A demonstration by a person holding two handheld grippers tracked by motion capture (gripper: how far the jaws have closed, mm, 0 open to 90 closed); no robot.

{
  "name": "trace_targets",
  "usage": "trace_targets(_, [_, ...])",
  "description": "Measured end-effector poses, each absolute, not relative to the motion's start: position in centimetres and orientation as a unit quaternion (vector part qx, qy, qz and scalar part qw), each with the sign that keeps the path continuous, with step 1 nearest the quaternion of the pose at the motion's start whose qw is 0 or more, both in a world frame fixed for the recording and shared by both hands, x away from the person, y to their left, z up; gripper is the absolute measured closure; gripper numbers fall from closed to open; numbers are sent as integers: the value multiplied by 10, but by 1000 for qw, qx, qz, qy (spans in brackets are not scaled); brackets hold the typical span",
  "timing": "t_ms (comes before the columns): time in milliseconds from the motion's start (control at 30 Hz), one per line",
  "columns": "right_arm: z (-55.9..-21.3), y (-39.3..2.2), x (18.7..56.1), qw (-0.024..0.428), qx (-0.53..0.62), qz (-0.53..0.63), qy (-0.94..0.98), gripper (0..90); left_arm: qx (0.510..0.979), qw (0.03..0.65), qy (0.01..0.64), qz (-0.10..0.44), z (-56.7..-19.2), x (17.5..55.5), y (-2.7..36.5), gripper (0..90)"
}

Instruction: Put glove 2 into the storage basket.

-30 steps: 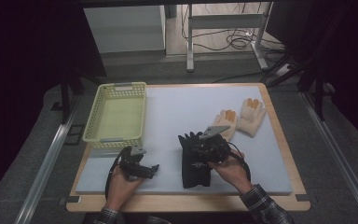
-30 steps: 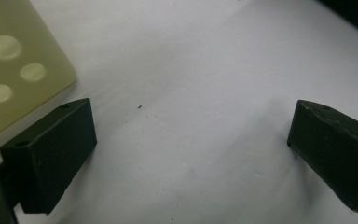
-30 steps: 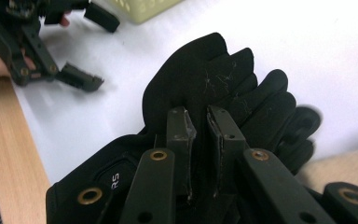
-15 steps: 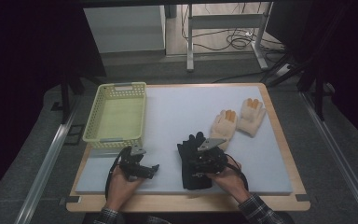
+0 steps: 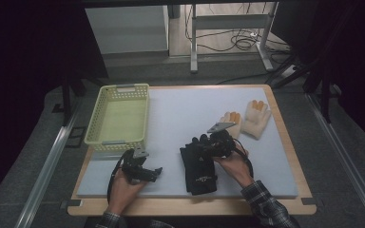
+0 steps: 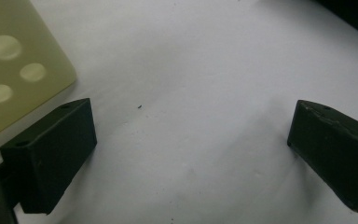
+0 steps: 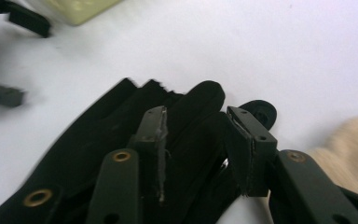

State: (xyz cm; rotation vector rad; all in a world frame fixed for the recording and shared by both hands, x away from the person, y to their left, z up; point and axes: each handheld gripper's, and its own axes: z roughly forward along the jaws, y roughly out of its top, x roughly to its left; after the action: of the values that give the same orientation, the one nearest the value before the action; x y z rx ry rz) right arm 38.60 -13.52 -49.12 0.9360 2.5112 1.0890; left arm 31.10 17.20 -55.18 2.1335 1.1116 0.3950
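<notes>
**Black glove straddled, not yet gripped**

The black glove [image 5: 198,164] lies flat on the near middle of the white mat [image 5: 180,114], cuff toward the near edge, fingers pointing away. The right gripper [image 5: 208,145] is lowered over its finger end; in the right gripper view the jaws have just been opening and then drawing in a little, and are seen standing apart on either side of one glove finger [image 7: 198,100], with the pads not yet pressed on it. A pick-up of the glove is judged to be in hand, at the stage of seating the jaws. Next, a firm closure on the fabric is called for, then a lift, probably toward the yellow basket [image 5: 119,116] at far left.

The left gripper [image 6: 186,154] is held released over bare mat just near of the basket corner, nothing between its jaws.

The pair of cream gloves [image 5: 247,118] lies to the right, partly covered by the right gripper's grey plate. Whether one black glove or a stacked pair lies there cannot be made out; blur softens its edges.
</notes>
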Motion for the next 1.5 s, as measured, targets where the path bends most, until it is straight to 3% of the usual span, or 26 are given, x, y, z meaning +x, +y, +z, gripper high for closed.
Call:
trace_targets(33, [-497, -132, 391, 118, 327, 368, 862, 577, 822, 344, 428, 152, -552, 311, 172, 11])
trace_targets(133, [-508, -128, 395, 101, 337, 354, 867, 796, 821, 345, 428, 152, -552, 311, 172, 11])
trace_targets(200, [-507, -128, 393, 105, 339, 357, 864, 859, 821, 344, 428, 152, -552, 311, 172, 11])
trace_targets(500, [-475, -135, 386, 166, 326, 373, 853, 866, 821, 345, 428, 152, -552, 311, 172, 11])
trace_targets(700, [-494, -142, 396, 150, 354, 346, 856, 845, 822, 344, 428, 152, -552, 311, 172, 11])
trace_targets(833, [-500, -151, 395, 143, 358, 360, 849, 646, 823, 342, 427, 152, -552, 311, 172, 11])
trace_targets(933, [-491, -157, 385, 154, 343, 362, 853, 621, 824, 342, 426, 152, -552, 311, 172, 11])
trace_targets(1167, [-479, -174, 345, 115, 317, 381, 861, 699, 820, 346, 429, 153, -552, 311, 172, 11])
trace_targets(1500, [-504, -198, 310, 95, 313, 355, 876, 856, 821, 345, 428, 152, -552, 311, 172, 11])
